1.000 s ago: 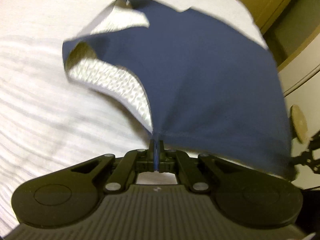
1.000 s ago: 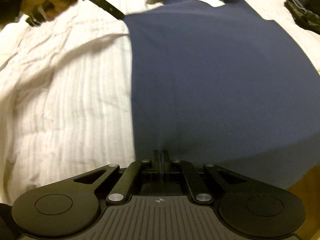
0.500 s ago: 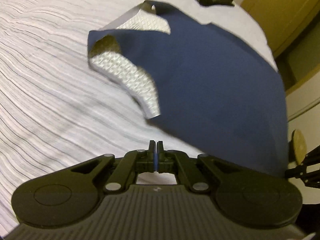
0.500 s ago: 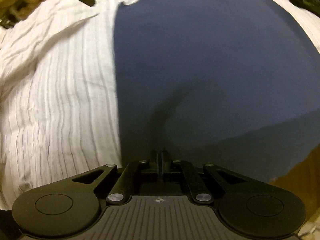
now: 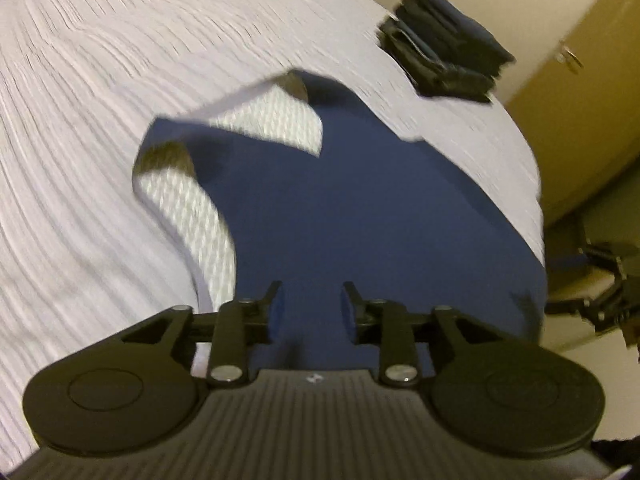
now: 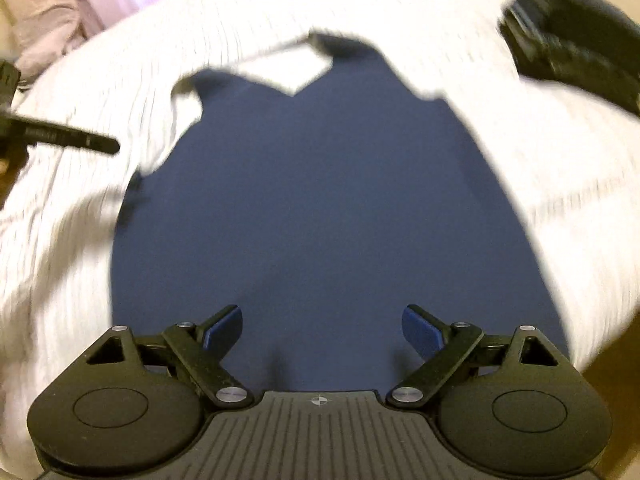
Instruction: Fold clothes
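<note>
A navy blue sleeveless top [image 6: 328, 208] is lying spread flat across a bed [image 5: 80, 120] covered in a white ribbed bedspread, its hem reaching the near edge of the mattress. The armholes and neckline are gaping at the far end, showing a pale mesh lining [image 5: 192, 216] inside the garment.

The left gripper [image 5: 311, 307] is hovering over the hem corner of the top, its fingers [image 5: 276, 308] parting and standing a modest way apart; navy cloth is showing in the gap between them, but the blue pads are not pressing on it. The right gripper [image 6: 322, 330] is hanging above the lower middle of the same garment, its fingers [image 6: 224, 330] swinging wide open with nothing gripped, only the flat fabric lying beneath them.

In the right wrist view, the black tip of the left gripper is poking in from the left edge, just short of the garment's shoulder. In the left wrist view, the black linkage of the right gripper is showing at the right edge, beyond the side of the bed.

A stack of folded dark clothes [image 5: 444, 64] is sitting on the far corner of the bed, well apart from the navy top. Pale pink bedding [image 6: 52, 24] is bunching at the head of the bed, and a tan wooden cabinet door [image 5: 568, 92] is standing past the stack.
</note>
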`<state>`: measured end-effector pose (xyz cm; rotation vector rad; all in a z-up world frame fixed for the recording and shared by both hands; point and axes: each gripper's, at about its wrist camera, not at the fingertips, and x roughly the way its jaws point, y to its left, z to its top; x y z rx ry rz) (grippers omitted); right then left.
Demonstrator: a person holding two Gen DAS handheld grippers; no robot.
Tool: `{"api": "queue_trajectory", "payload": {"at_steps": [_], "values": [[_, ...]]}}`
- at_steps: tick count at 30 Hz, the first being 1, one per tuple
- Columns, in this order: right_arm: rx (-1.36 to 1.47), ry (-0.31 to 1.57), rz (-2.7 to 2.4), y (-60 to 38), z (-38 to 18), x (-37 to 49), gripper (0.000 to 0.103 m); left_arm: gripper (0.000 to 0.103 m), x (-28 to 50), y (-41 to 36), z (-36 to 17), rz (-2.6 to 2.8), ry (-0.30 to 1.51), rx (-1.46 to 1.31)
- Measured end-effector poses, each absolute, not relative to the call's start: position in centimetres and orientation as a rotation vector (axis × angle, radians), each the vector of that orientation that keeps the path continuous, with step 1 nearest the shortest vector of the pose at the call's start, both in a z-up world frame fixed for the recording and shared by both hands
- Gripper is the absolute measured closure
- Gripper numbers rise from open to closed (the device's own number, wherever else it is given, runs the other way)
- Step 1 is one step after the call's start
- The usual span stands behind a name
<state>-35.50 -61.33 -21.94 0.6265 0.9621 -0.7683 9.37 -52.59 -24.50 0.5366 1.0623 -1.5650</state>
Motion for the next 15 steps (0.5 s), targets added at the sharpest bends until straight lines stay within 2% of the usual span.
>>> {"api": "queue_trajectory", "payload": {"at_steps": [5,7,15], "values": [[0.552,0.931,-0.612,-75.1,-24.2,-32.3,0.013,0.062,9.9,-57.2,-25.3,-1.373,1.062,0.447],[0.532,0.925,-0.546,-80.4,-24.8,-31.5,0.013,0.052,10.4,-59.0,-26.4,-1.284,1.072,0.404],[0.478,0.893,-0.407,-94.3,-27.7,-27.1,0.013,0.05,13.7,-64.5,-32.9,-1.048,1.116,0.272]]}}
